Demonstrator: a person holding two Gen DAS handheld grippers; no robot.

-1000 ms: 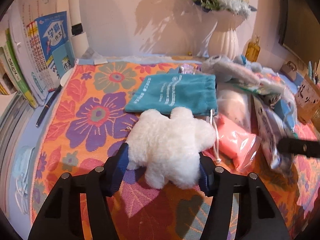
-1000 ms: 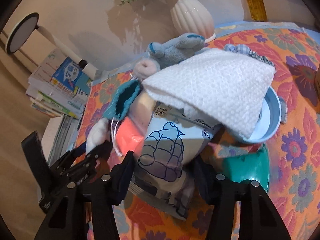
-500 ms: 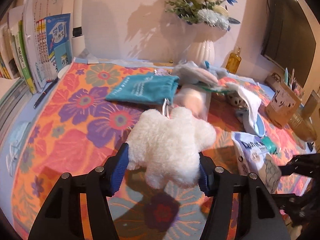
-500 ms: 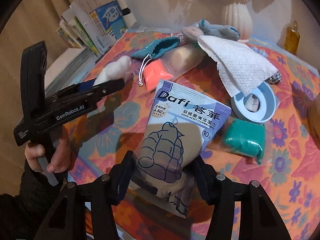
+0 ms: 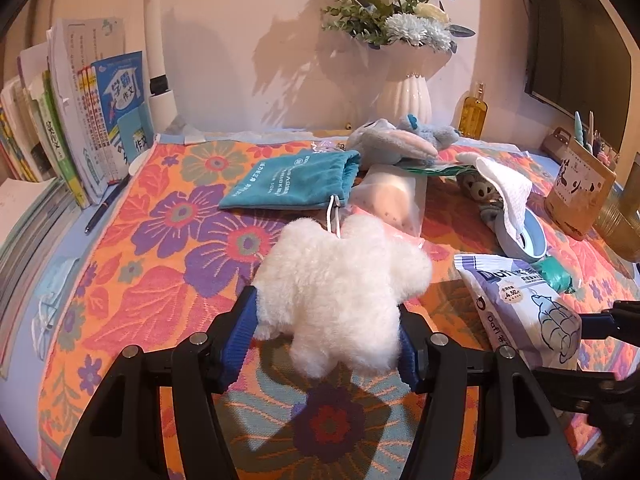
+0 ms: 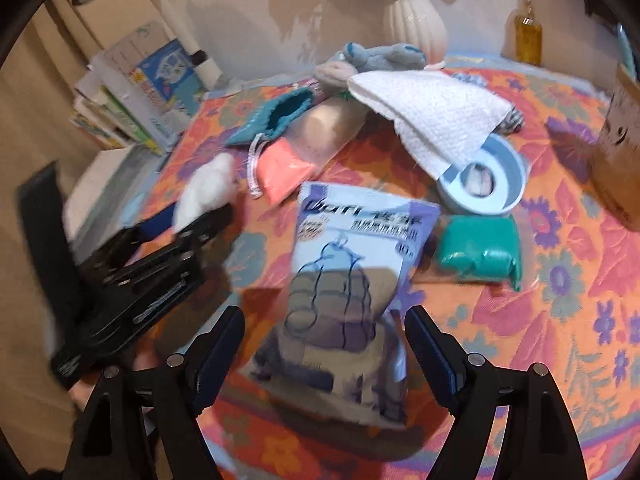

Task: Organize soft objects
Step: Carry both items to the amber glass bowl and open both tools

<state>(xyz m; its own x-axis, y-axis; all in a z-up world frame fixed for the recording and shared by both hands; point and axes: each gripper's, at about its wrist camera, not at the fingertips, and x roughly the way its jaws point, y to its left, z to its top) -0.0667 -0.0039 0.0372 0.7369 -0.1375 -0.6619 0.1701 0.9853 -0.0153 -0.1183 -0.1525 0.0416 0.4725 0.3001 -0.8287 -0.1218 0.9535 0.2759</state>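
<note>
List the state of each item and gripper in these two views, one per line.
left gripper: shut on white plush toy
white plush toy: held above the cloth
right gripper: open
wipes pack: loose, not gripped
teal pouch: lying flat, mouth open
white towel: draped over blue bowl

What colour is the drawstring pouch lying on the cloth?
Teal, with pale lettering; the pouch shows best in the left wrist view.

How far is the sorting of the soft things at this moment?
Nothing looks sorted yet. In hand: the left gripper is shut on the white plush toy, and the right gripper stands open around the wipes pack. Left: the teal pouch, grey plush, white towel and green packet lie scattered on the flowered cloth.
</note>
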